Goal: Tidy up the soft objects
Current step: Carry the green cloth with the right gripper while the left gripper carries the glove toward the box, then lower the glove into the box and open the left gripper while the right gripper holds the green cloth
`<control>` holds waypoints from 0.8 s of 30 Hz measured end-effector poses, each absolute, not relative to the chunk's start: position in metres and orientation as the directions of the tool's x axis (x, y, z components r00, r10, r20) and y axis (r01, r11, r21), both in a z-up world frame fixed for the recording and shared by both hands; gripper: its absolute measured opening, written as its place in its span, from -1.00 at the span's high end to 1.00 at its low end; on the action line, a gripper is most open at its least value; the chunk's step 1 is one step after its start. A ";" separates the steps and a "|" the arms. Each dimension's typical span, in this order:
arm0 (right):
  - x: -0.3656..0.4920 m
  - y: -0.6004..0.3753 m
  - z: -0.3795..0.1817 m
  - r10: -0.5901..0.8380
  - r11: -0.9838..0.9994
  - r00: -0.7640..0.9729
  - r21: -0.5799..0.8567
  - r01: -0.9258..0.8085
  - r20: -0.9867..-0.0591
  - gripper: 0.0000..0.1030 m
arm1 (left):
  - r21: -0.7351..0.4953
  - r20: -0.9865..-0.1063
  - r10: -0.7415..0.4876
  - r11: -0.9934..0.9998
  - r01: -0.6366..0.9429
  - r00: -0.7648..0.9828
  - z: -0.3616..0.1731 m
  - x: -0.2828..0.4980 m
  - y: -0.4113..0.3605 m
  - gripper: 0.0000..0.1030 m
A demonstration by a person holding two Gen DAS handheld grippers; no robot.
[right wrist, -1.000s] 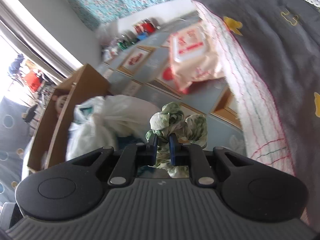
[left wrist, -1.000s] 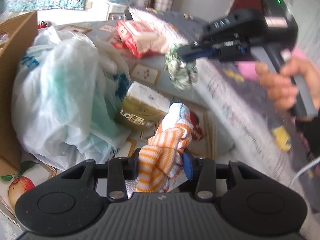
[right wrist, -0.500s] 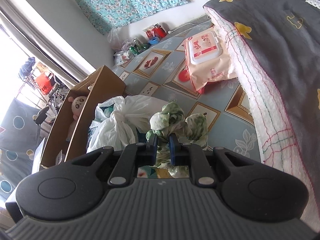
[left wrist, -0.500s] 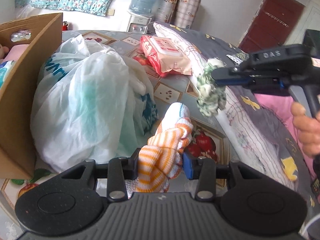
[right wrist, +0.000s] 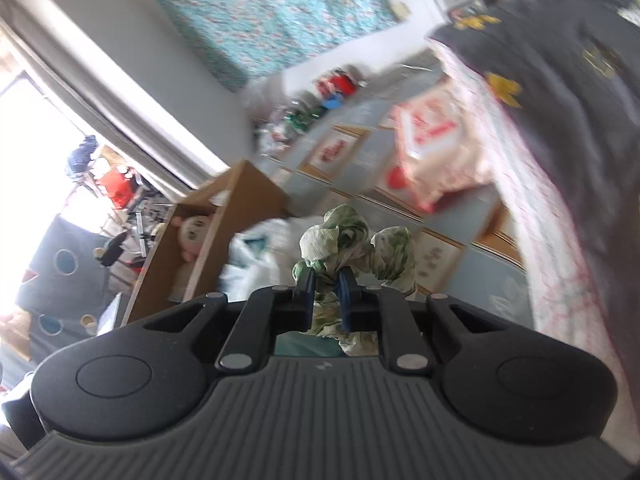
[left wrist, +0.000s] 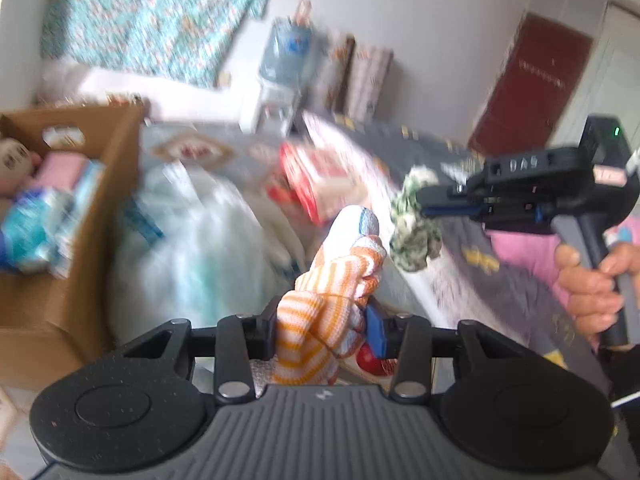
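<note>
My left gripper (left wrist: 322, 330) is shut on an orange-and-white striped sock bundle (left wrist: 332, 300) and holds it up in the air. My right gripper (right wrist: 327, 292) is shut on a green-and-white patterned cloth bundle (right wrist: 352, 248); it also shows in the left wrist view (left wrist: 414, 226), hanging from the right gripper (left wrist: 424, 204) at the right. An open cardboard box (left wrist: 72, 216) with soft toys inside stands at the left; it shows in the right wrist view (right wrist: 208, 240) too.
A white plastic bag (left wrist: 208, 256) lies between the box and the grippers. A red-and-white wipes pack (right wrist: 432, 148) lies on the tiled floor. A grey blanket with yellow figures (right wrist: 560, 92) covers the bed at the right. A water dispenser (left wrist: 286, 64) stands at the far wall.
Both grippers have risen and tilted up with their bundles still held, so more of the wall and the box's inside shows. The views are blurred by motion.
</note>
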State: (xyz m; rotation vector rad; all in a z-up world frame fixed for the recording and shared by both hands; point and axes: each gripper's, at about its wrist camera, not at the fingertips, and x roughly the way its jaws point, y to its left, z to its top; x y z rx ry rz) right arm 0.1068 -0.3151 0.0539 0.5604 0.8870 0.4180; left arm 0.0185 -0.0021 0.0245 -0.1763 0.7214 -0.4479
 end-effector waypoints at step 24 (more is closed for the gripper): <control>0.193 0.006 0.066 0.801 0.579 0.158 0.679 -0.450 -0.578 0.78 | -0.374 -0.740 -0.068 0.869 -0.325 0.670 0.031 0.081 0.258 0.17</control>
